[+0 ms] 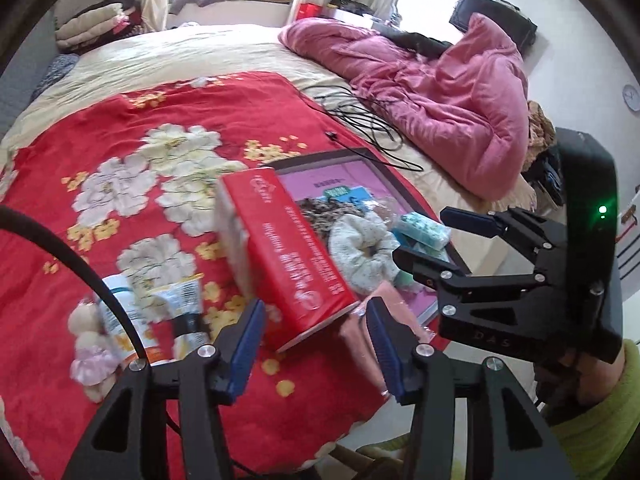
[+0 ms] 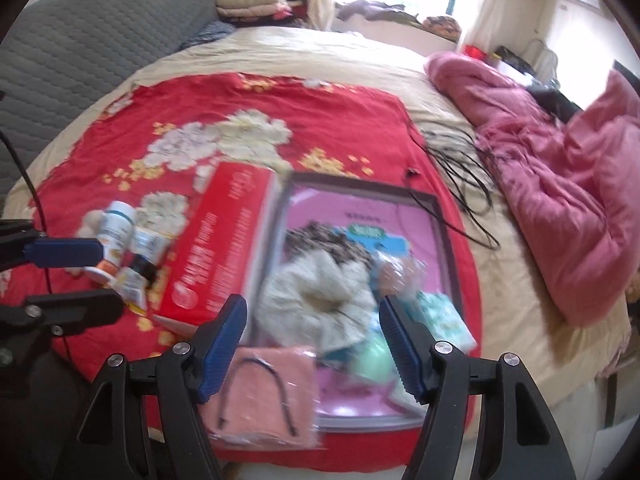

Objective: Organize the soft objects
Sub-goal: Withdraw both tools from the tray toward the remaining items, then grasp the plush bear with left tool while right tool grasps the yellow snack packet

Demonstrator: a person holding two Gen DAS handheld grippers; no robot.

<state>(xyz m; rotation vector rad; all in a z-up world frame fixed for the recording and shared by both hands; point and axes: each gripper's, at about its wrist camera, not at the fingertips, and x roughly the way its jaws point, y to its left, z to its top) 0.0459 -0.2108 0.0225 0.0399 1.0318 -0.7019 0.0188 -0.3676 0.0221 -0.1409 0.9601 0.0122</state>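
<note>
Hovering low over the bed, both tongs stand wide apart and hold nothing. In the left wrist view the left tongs (image 1: 316, 344) sit at the bottom centre, their blue pads framing the near corner of a red box (image 1: 280, 256) that lies tilted on the red floral blanket (image 1: 120, 152). The right tongs (image 1: 432, 240) show at the right of that frame, also spread, just beside the tray's near right corner.

In the right wrist view the right tongs (image 2: 312, 344) open at the bottom centre over a pink-lined tray (image 2: 360, 208). A cream scrunchie (image 2: 316, 304) lies in the lower middle of the tray, with a leopard-print one (image 2: 320, 240) touching it above and a mint floral pack (image 2: 444, 320) to its right. A peach cloth in a clear bag (image 2: 264, 396) overlaps the tray's lower left edge. That view is blurred, so small items in the tray cannot be told apart.

Left of the box lie a bottle (image 2: 116, 232), a tube (image 1: 180, 304) and a small plush doll (image 1: 90, 344), close together. A pink duvet (image 1: 440, 92) is heaped at the right, with black cables (image 1: 360, 116) beside it.
</note>
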